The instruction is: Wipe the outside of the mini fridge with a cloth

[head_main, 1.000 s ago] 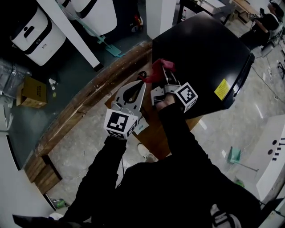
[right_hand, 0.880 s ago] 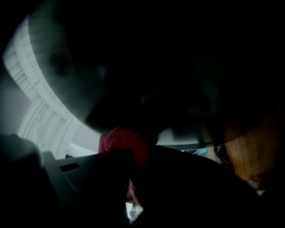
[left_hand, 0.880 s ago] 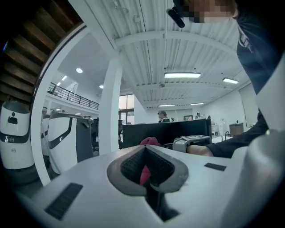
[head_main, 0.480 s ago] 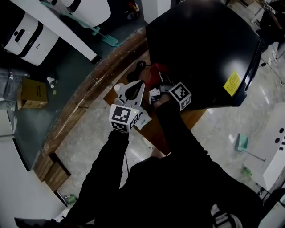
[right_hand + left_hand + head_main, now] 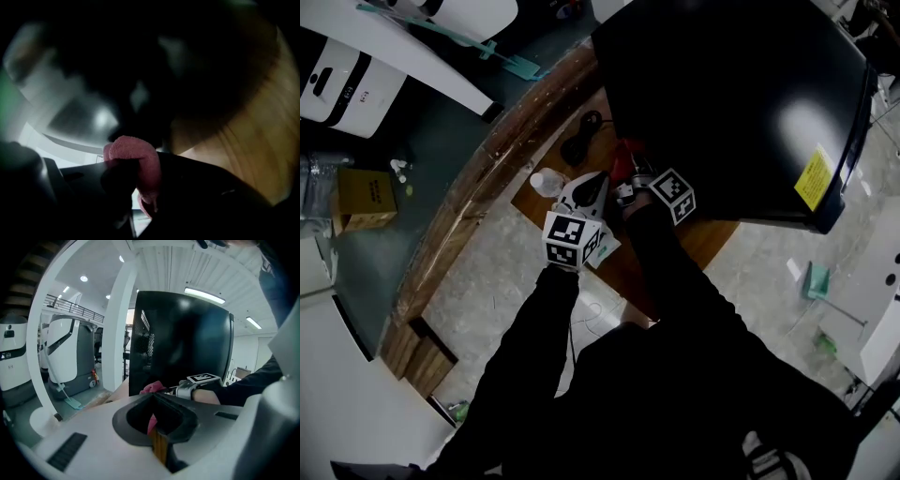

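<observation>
The black mini fridge [image 5: 741, 94] stands on a wooden board [image 5: 619, 267]. Low against its near side my right gripper [image 5: 628, 180] is shut on a red cloth [image 5: 623, 164]. In the right gripper view the cloth [image 5: 138, 164] bulges out between the dark jaws, close to the fridge's dark wall. My left gripper [image 5: 589, 187] hovers just left of the right one, its jaws shut with nothing between them. The left gripper view looks at the fridge [image 5: 183, 343], with the cloth [image 5: 152, 387] and the right gripper's marker cube [image 5: 202, 378] low in front of it.
A coiled black cable [image 5: 581, 141] and a small white bottle [image 5: 546, 183] lie on the board left of the grippers. A wooden kerb [image 5: 469, 216] runs diagonally past it. White machines [image 5: 337, 75] stand at the far left.
Both grippers have moved down the fridge's near side toward the board, the right one carrying the red cloth. The head view has shifted, so the fridge fills more of the top.
</observation>
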The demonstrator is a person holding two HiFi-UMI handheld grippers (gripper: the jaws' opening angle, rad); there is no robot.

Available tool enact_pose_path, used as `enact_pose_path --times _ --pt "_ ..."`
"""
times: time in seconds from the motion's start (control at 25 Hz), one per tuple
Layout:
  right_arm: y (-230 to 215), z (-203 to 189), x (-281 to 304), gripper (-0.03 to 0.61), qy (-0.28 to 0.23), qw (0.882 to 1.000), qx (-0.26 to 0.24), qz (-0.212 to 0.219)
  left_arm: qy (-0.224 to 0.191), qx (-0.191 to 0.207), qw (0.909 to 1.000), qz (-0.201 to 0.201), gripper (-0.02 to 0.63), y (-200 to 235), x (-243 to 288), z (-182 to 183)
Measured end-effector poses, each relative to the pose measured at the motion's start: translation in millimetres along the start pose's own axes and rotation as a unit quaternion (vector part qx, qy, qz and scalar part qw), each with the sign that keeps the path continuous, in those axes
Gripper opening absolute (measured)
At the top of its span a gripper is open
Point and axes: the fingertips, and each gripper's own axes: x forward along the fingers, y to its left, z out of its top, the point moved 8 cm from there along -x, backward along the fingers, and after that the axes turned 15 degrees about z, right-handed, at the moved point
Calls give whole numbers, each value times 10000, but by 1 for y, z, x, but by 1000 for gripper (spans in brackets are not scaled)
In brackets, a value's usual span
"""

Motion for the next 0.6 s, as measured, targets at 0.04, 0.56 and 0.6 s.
enact_pose_path --times 0.04,0.56,0.6 --pt "-9 0 0 77 6 10000 -5 -78 92 -22 10000 -23 6 0 4 -7" --pt "-96 2 -14 75 -293 9929 48 -1150 549 -224 9982 -43 6 1 16 -50" --pt "-95 1 -14 75 -236 9929 -16 -1163 545 -256 9982 -28 6 3 14 -51"
